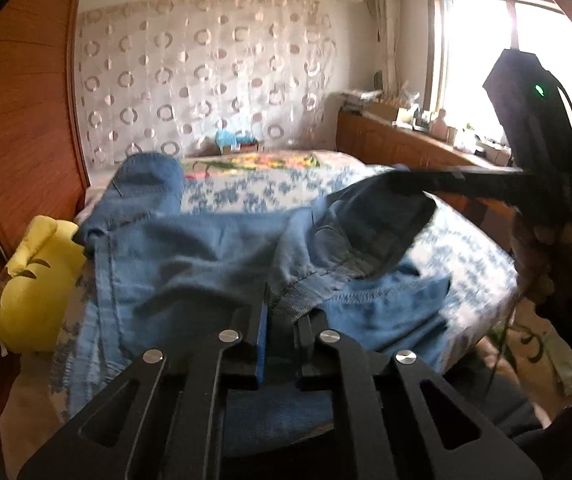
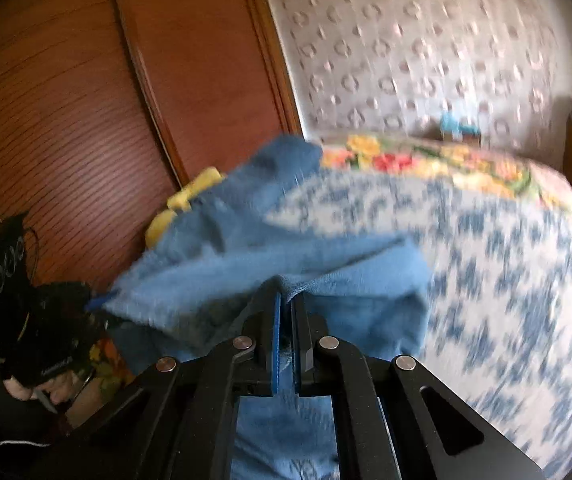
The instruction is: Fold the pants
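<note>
Blue denim pants hang spread above the bed, held up at two spots. My left gripper is shut on a hemmed edge of the pants near me. In the left wrist view my right gripper reaches in from the right and pinches another part of the pants at the far right. In the blurred right wrist view the right gripper is shut on a fold of the pants. The left gripper shows at the lower left there, at the pants' edge.
A bed with a blue-and-white floral sheet lies under the pants, with a bright flowered cover farther back. A yellow cushion lies at the left by a wooden wardrobe. A cluttered wooden counter runs under the window.
</note>
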A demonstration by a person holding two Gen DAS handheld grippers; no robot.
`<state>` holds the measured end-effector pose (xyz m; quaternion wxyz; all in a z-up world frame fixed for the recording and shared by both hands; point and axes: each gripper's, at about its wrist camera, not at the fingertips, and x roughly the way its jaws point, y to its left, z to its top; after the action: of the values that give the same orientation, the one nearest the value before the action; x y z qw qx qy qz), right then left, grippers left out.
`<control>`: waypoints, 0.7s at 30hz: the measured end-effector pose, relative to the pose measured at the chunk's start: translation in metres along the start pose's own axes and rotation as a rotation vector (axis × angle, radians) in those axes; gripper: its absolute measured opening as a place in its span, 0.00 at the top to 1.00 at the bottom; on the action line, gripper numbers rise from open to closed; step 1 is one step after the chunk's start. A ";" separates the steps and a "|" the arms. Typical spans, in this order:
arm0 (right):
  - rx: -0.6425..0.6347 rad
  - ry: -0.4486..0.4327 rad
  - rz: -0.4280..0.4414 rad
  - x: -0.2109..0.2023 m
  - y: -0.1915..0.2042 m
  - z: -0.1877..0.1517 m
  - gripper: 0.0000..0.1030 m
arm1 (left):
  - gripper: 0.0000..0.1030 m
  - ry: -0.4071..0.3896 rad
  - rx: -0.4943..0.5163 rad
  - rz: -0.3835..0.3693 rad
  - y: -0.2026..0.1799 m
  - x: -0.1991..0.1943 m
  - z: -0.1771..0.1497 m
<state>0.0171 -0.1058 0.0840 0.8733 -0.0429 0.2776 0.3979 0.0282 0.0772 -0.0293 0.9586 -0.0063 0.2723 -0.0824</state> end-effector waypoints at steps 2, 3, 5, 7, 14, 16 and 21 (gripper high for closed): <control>-0.037 -0.039 -0.006 -0.008 0.012 0.019 0.96 | 0.93 -0.026 -0.014 -0.008 0.001 -0.013 0.005; -0.053 -0.057 -0.004 -0.013 0.020 0.030 0.96 | 0.93 -0.040 -0.024 -0.011 0.003 -0.020 0.008; -0.083 -0.081 0.001 -0.019 0.036 0.050 0.96 | 0.93 -0.056 -0.031 -0.012 0.006 -0.032 0.010; -0.105 -0.088 0.010 -0.017 0.050 0.064 0.96 | 0.94 -0.058 -0.035 -0.003 0.010 -0.038 0.009; -0.192 -0.029 0.052 0.027 0.091 0.088 0.96 | 0.94 -0.011 -0.098 0.021 0.033 -0.034 -0.016; -0.206 0.012 0.057 0.056 0.080 0.093 0.96 | 0.94 0.008 -0.116 0.026 0.040 -0.030 -0.025; -0.188 0.125 0.097 0.114 0.080 0.105 0.96 | 0.94 0.075 -0.170 0.029 0.056 -0.013 -0.049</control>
<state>0.0674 0.0560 0.1251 0.8262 -0.1360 0.2947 0.4605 0.0006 0.1363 -0.0679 0.9450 -0.0805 0.3139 -0.0451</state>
